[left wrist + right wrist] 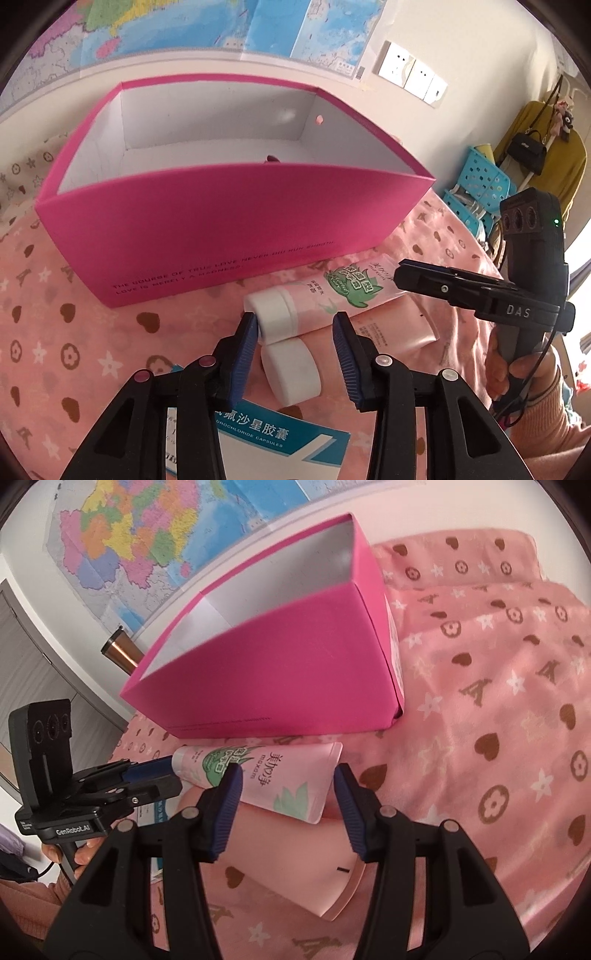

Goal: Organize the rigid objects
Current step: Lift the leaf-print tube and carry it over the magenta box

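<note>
Pink box [229,221] printed "LOVE IS MERELY A MADNESS"; "maxam" tube [280,779] beside it on bed; left claw [295,332] and right claw [286,794] released.

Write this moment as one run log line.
left gripper open at green-print tube cap | right gripper at its tail, grip unclear | pink box behind

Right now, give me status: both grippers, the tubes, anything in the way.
Left gripper open around upper tube's white cap. Right gripper open over tube tails. Two tubes lying stacked before pink box. Medicine carton below left jaws, nothing blocking.
</note>
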A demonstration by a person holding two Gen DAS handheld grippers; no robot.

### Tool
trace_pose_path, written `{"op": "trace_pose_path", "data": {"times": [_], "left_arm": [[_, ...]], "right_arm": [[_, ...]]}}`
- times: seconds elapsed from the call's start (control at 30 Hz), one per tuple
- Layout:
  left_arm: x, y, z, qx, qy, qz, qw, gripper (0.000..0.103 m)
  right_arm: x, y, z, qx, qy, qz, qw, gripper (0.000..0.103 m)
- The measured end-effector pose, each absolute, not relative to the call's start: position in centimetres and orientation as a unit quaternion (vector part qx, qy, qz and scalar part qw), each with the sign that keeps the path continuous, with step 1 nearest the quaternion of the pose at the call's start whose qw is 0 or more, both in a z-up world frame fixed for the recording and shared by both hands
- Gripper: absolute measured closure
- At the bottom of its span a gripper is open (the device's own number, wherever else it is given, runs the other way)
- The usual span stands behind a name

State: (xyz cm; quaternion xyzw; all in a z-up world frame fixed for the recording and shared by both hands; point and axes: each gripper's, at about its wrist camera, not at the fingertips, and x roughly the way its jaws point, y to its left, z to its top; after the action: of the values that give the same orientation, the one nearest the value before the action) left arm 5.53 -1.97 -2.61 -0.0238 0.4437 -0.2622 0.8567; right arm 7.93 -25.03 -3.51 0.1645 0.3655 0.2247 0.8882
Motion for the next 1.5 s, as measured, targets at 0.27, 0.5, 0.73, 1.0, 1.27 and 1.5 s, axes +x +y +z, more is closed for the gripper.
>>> {"op": "trace_pose_path", "data": {"times": [0.27, 0.5, 0.73, 1.0, 1.27, 1.5], "left_arm": [[4.5, -1.8, -1.3, -0.024, 0.423, -0.265, 0.866, 0.062], [3.1, -1.9, 0.3, -0.021, 0.4, -0.274, 0.874, 0.062], [2.5, -1.8, 2.2, -0.024, 0.374, -0.282, 0.883, 0.062], [2.6, -1.7, 3.7, -0.023, 0.351, -0.28, 0.893, 0.062], [3.6, -1.6, 4.5, -0.031, 0.338, -0.277, 0.899, 0.062], [4.0, -2.2, 5.5, -0.02, 0.325, -0.274, 0.905, 0.062]], "right_arm": [[6.2, -24.5, -1.7, 0.146, 0.346, 0.227, 0.899, 0.049], [4.8, -24.5, -0.5, 0.133, 0.328, 0.223, 0.908, 0.049], [3.8, -24.6, 1.6, 0.118, 0.301, 0.224, 0.919, 0.049], [3.5, -24.4, 3.7, 0.105, 0.275, 0.224, 0.929, 0.049], [4.0, -24.5, 5.1, 0.097, 0.259, 0.225, 0.934, 0.049], [4.9, -24.8, 5.8, 0.095, 0.254, 0.223, 0.936, 0.049]]}}
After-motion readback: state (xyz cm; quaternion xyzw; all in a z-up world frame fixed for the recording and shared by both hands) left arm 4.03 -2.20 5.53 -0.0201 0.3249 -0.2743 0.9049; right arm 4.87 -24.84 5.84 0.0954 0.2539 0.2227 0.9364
